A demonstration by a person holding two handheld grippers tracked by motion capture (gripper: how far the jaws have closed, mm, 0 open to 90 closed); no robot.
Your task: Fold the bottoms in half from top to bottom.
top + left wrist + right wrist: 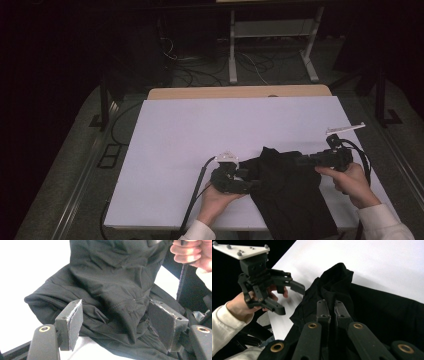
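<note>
A black, soft fabric garment (287,187) lies crumpled on a white rectangular table sheet (200,135), near the table's front edge, at about 5 o'clock from the sheet's centre in the high view. Its lower end runs over the front edge.

Left gripper (247,181) sits at the garment's 9 o'clock side, held in the person's left hand (217,200). In the left gripper view its jaws stand apart w/ a bunched fold of the cloth (112,290) between them; the grey pads (75,325) aren't pressing on it. The right gripper view shows that gripper (288,297) open too, just off the cloth's edge.

Right gripper (300,161) is at the garment's upper right, approx 1 o'clock, in the right hand (352,182). In the right gripper view its jaws are drawn together (333,307), pinching a raised ridge of the black cloth (337,277), which stands up in a peak.

Room for moving: bare white sheet spreads wide at 9 to 12 o'clock of the garment. At 3 o'clock the sheet's right edge is near; at 6 o'clock the front edge is right there. A tan wooden strip (240,92) shows along the far edge.
</note>
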